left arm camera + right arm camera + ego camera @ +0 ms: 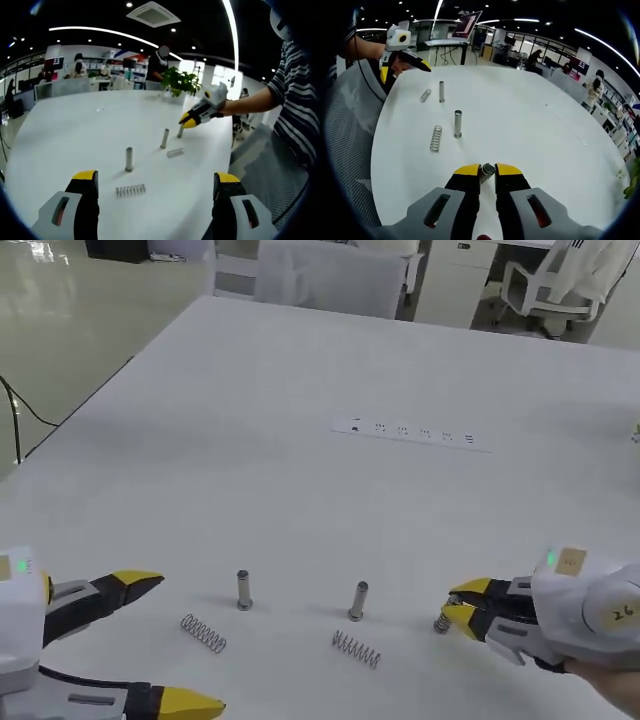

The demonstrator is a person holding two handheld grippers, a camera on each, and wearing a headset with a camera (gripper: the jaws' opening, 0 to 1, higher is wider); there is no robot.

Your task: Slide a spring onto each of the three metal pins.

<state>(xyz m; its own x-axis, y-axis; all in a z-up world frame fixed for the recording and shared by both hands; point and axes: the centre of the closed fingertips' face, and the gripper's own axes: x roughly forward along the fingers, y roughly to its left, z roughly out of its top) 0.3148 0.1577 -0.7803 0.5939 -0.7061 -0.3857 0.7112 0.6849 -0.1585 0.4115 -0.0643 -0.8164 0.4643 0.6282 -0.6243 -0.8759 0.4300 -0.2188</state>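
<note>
Pinching a pin (441,623), right tool (487,170) points leftward; left tool (156,181) gapes.

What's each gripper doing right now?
Left gripper: open, holding nothing.
Right gripper: shut on a spring.

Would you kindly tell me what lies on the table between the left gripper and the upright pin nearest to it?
A loose spring lies on its side between the left gripper and that pin, touching neither, as the left gripper view shows.
</note>
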